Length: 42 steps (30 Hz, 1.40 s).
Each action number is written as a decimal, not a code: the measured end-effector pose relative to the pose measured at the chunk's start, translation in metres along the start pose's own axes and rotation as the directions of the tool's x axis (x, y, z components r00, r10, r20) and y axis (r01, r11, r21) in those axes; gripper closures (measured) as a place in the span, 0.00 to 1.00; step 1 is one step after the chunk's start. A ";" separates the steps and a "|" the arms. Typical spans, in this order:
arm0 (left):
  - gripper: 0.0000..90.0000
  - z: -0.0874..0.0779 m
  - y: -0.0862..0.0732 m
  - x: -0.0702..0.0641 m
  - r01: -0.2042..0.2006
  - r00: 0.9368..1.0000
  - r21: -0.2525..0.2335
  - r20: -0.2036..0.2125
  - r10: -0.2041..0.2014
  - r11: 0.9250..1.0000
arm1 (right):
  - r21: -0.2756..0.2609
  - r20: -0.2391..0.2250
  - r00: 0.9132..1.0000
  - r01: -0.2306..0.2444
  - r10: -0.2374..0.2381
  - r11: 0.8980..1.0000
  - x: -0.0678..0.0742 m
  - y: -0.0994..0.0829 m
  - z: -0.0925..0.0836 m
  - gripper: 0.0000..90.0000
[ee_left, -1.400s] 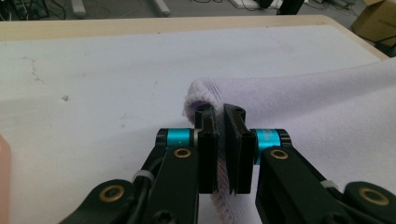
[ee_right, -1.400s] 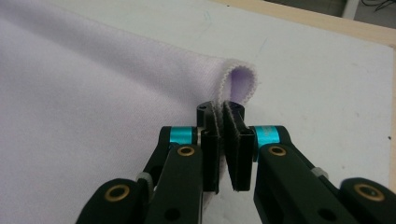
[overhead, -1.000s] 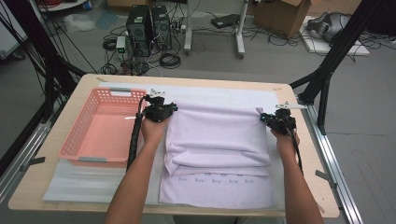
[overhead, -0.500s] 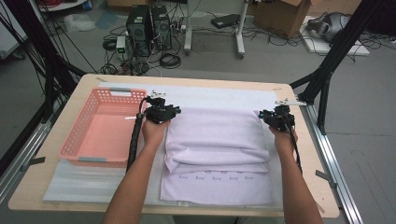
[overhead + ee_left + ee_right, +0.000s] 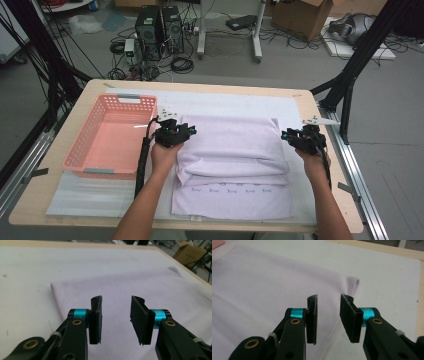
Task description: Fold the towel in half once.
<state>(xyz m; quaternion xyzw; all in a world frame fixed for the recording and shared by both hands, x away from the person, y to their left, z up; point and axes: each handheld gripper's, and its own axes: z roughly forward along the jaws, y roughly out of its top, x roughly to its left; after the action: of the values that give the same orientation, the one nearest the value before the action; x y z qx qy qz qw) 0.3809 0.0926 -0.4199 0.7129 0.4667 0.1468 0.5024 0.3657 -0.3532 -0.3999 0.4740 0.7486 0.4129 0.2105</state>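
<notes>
1. Whereas both grippers pinched the towel [image 5: 232,160] a second ago, the left gripper [image 5: 189,131] and right gripper [image 5: 286,135] have just been opening; nothing sits between their jaws.
2. Seen from above, the folded towel lies between them; each gripper view shows towel beneath its spread jaws.

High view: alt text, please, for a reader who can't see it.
A person's two hand-held grippers, left gripper and right gripper, flank a folded lilac towel on a wooden table, jaws open. A pink basket sits left.
</notes>
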 end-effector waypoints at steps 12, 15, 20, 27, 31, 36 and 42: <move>0.62 -0.053 -0.035 -0.018 -0.037 0.998 -0.061 0.041 0.040 0.997 | -0.044 0.001 0.999 0.038 -0.038 0.998 0.032 -0.051 -0.050 0.72; 0.61 -0.068 -0.048 -0.020 -0.015 0.999 -0.082 0.050 0.019 0.996 | -0.038 0.001 0.999 0.048 -0.048 0.998 0.040 -0.065 -0.060 0.72; 0.60 -0.090 -0.069 -0.024 -0.048 0.997 -0.089 0.054 0.053 0.995 | -0.033 -0.001 0.999 0.054 -0.054 0.998 0.052 -0.082 -0.072 0.72; 0.60 -0.107 -0.090 -0.029 -0.080 0.994 -0.079 0.073 0.086 0.994 | -0.043 0.021 0.997 0.074 -0.074 0.996 0.062 -0.092 -0.084 0.72; 0.67 -0.112 -0.097 -0.034 -0.084 0.989 -0.052 0.122 0.089 0.995 | -0.033 0.026 0.997 0.079 -0.078 0.996 0.067 -0.097 -0.092 0.77; 0.66 -0.118 -0.104 -0.037 -0.092 0.984 -0.042 0.148 0.097 0.995 | -0.011 -0.011 0.998 0.065 -0.065 0.998 0.068 -0.105 -0.088 0.82; 0.59 -0.117 -0.107 -0.040 -0.079 0.980 -0.018 0.180 0.081 0.997 | 0.043 -0.031 0.996 0.080 -0.079 0.996 0.075 -0.101 -0.063 0.73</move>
<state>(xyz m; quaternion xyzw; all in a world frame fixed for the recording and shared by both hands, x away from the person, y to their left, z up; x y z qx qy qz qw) 0.2256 0.1343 -0.4479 0.7388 0.3896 0.1040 0.5400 0.2321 -0.3349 -0.4408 0.4425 0.7789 0.3942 0.2053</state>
